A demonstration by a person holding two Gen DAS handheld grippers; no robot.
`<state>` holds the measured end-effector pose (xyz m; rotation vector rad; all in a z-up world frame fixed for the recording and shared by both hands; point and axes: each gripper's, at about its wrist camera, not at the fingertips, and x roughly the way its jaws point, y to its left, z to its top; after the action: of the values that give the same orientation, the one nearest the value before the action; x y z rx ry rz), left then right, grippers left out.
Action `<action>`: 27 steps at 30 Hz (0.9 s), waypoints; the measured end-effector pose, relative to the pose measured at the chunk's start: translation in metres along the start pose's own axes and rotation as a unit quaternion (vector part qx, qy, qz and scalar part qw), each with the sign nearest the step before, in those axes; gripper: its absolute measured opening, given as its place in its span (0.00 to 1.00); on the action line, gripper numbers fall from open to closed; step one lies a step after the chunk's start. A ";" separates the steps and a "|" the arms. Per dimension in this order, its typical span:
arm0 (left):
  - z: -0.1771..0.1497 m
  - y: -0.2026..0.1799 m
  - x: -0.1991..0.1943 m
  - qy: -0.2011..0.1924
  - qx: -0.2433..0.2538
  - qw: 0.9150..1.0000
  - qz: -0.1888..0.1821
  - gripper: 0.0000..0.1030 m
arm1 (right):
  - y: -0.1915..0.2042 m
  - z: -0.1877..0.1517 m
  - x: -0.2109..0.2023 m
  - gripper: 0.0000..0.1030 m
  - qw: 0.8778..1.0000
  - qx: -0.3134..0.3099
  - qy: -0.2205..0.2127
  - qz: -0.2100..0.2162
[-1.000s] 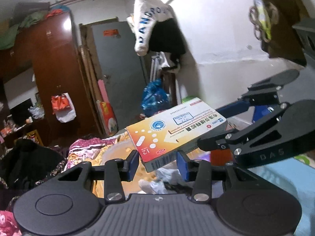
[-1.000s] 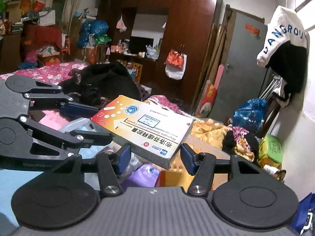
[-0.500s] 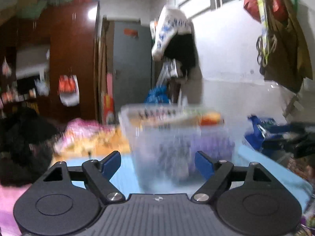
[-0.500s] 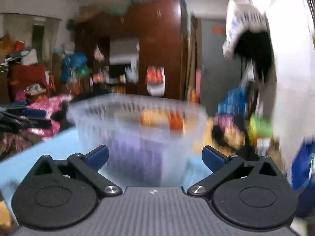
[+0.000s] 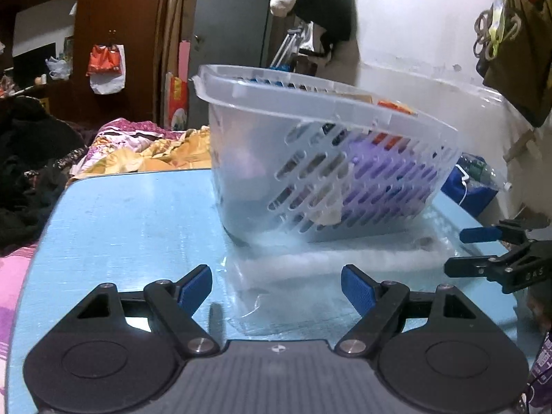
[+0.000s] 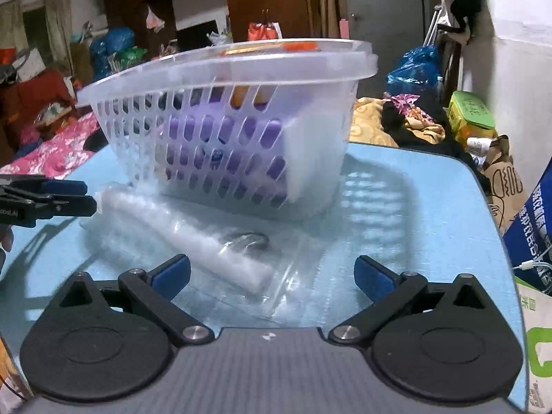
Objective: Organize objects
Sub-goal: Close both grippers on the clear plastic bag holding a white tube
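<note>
Clear slotted basket (image 5: pixel 345 158) on blue table (image 5: pixel 131 220), purple items inside.

Two matte black handheld two-finger grippers, left (image 5: pixel 276 284) and right (image 6: pixel 272 272), each with ribbed grey housing, round black discs at both sides, angular linkage arms with triangular cut-outs, silver pivot screws, textured blue rubber fingertip pads (image 5: pixel 196 288). Pale lettering on each gripper's side, seen from the other's camera.
</note>
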<state>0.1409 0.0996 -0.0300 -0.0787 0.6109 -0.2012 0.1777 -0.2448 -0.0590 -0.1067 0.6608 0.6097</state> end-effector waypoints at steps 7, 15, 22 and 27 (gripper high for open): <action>0.001 -0.001 0.012 0.017 0.012 1.000 0.002 0.82 | 0.003 0.003 0.012 0.94 1.000 -0.022 0.012 -0.010; -0.001 -0.024 0.017 0.025 0.067 0.997 0.026 0.73 | 0.016 0.000 0.010 0.63 0.999 -0.053 -0.003 0.001; -0.001 -0.033 0.012 0.014 0.083 0.995 0.055 0.32 | 0.023 -0.002 0.006 0.40 0.998 -0.066 -0.010 0.013; -0.004 -0.034 0.000 -0.011 0.080 0.995 0.057 0.20 | 0.032 -0.004 0.001 0.27 0.996 -0.084 -0.016 0.007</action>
<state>0.1329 0.0667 -0.0293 0.1090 0.5735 -0.1384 0.1580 -0.2187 -0.0599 -0.2478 0.5794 0.6786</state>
